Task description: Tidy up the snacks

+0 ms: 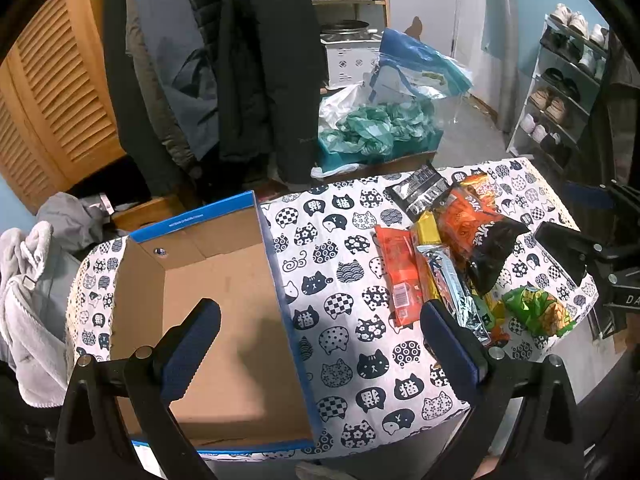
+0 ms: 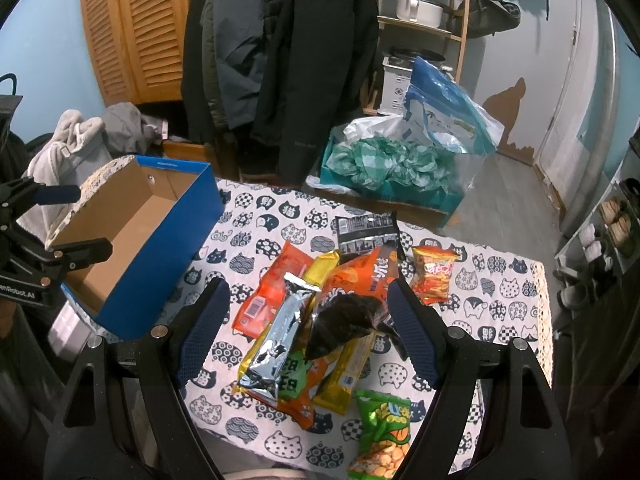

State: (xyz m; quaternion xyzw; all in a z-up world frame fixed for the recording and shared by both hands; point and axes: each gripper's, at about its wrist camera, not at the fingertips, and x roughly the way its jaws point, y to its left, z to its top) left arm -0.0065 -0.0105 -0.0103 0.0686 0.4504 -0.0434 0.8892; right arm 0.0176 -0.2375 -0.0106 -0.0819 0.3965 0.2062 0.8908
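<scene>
An empty blue cardboard box sits on the left of a table covered in a cat-print cloth. A pile of snack packets lies to its right: orange bags, a silver packet, yellow bars, a black packet and a green bag. My left gripper hangs open above the box's right wall, holding nothing. My right gripper hovers open over the snack pile, its fingers on either side of the silver and orange-black packets, touching none.
Coats hang behind the table. A teal box of plastic bags stands on the floor past the far edge. A shoe rack lines the right wall. Grey clothing is heaped left of the table.
</scene>
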